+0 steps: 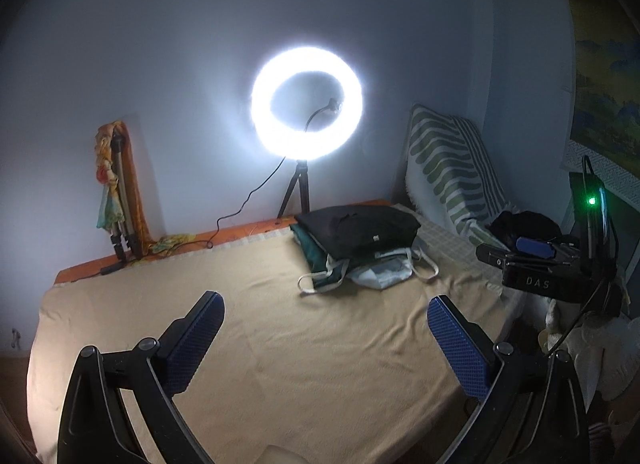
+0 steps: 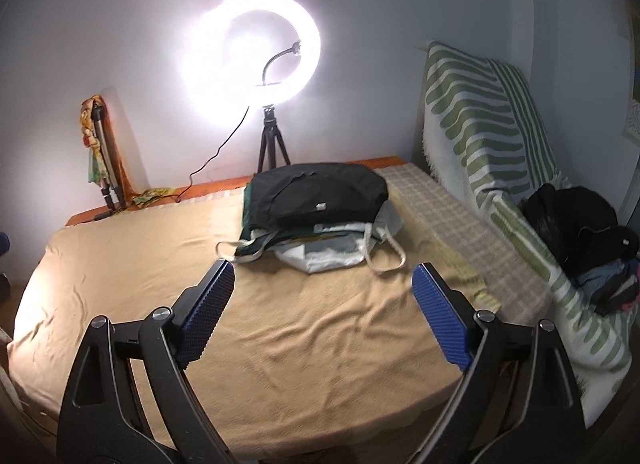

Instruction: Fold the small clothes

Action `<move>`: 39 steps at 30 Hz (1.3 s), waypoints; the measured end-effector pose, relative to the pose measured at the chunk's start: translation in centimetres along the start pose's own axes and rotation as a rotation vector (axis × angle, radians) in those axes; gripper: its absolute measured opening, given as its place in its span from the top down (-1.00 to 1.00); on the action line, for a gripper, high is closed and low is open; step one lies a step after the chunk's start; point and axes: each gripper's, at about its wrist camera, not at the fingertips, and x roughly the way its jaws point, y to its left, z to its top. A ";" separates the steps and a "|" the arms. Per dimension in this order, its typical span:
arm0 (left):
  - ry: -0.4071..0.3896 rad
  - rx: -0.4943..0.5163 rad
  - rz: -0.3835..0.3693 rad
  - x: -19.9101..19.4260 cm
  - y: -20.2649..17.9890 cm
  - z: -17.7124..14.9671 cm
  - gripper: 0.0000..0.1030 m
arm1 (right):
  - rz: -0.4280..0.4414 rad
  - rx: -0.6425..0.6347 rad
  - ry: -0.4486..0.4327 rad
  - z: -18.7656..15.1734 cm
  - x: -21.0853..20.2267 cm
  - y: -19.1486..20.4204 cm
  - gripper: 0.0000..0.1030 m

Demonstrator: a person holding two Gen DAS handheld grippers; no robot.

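Note:
A stack of folded clothes (image 1: pixel 356 240) lies at the far middle of a tan blanket (image 1: pixel 260 344), black garment on top, green and white pieces with cord loops under it. It also shows in the right wrist view (image 2: pixel 320 200). A heap of dark unfolded clothes (image 2: pixel 584 232) sits on the right, on a striped cover. My left gripper (image 1: pixel 326 316) is open and empty above the blanket, short of the stack. My right gripper (image 2: pixel 323 284) is open and empty, close in front of the stack. The right gripper's body (image 1: pixel 536 264) shows at the left wrist view's right edge.
A lit ring light on a tripod (image 1: pixel 306 104) stands behind the bed with its cable trailing left. A folded tripod draped with a scarf (image 1: pixel 116 192) leans on the wall at left. A green-striped cover (image 2: pixel 480 112) drapes the right side. The tan blanket (image 2: pixel 280 344) is wrinkled.

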 end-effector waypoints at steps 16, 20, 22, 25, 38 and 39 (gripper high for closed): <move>0.072 0.024 0.096 1.2 0.5 -4.3 -0.99 | -0.037 -0.001 -0.056 -4.8 1.0 1.6 -1.00; 0.099 0.054 0.112 1.9 -0.1 -5.2 -0.99 | -0.043 -0.033 -0.056 -5.1 1.3 1.9 -1.00; 0.104 0.075 0.120 2.1 -0.6 -5.5 -0.99 | -0.044 -0.033 -0.057 -5.2 1.4 1.9 -1.00; 0.099 0.106 0.131 2.2 -1.2 -5.7 -0.99 | -0.042 -0.034 -0.057 -5.2 1.6 1.7 -1.00; 0.094 0.117 0.131 2.2 -1.7 -5.8 -0.99 | -0.046 -0.033 -0.057 -5.2 1.8 1.3 -1.00; 0.093 0.118 0.132 2.2 -1.7 -5.8 -0.99 | -0.045 -0.034 -0.056 -5.3 1.8 1.2 -1.00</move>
